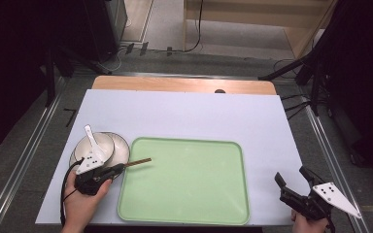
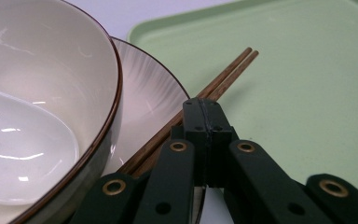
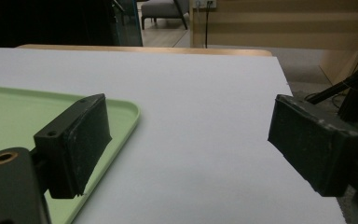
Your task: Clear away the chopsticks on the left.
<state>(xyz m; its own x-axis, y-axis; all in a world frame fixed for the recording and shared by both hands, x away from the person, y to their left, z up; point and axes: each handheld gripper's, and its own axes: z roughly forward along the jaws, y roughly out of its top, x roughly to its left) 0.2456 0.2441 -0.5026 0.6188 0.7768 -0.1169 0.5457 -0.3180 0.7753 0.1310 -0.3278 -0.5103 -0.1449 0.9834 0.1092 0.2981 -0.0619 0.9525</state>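
**Left gripper closed beside chopsticks; right gripper standing wide open**

The left gripper (image 1: 119,168), held in the person's left hand (image 1: 82,204), is lying low at the near left of the white table cover (image 1: 184,111). In the left gripper view its jaws are pressing together with no gap showing between the tips. A pair of brown wooden chopsticks (image 2: 205,93) is running alongside and under those tips, reaching forward past them; whether the jaws are actually pinching the chopsticks cannot be told, as the sticks are passing to the left of the closed tips. Ahead of the tips, the far ends of the chopsticks are lying over the edge of the pale green rectangular plastic tray (image 1: 189,204).

Just left of this gripper, a cream ceramic bowl with a dark brown rim (image 2: 74,70) is sitting on a white ribbed plate (image 2: 149,88). A white ceramic spoon (image 2: 23,154) is resting inside the bowl.

The right gripper (image 1: 296,182) is sitting at the near right corner of the cover, well apart from the left one. Its jaws are standing wide apart with nothing between them. The tray's right corner is lying just behind its left jaw in the right gripper view; bare cover is stretching ahead.
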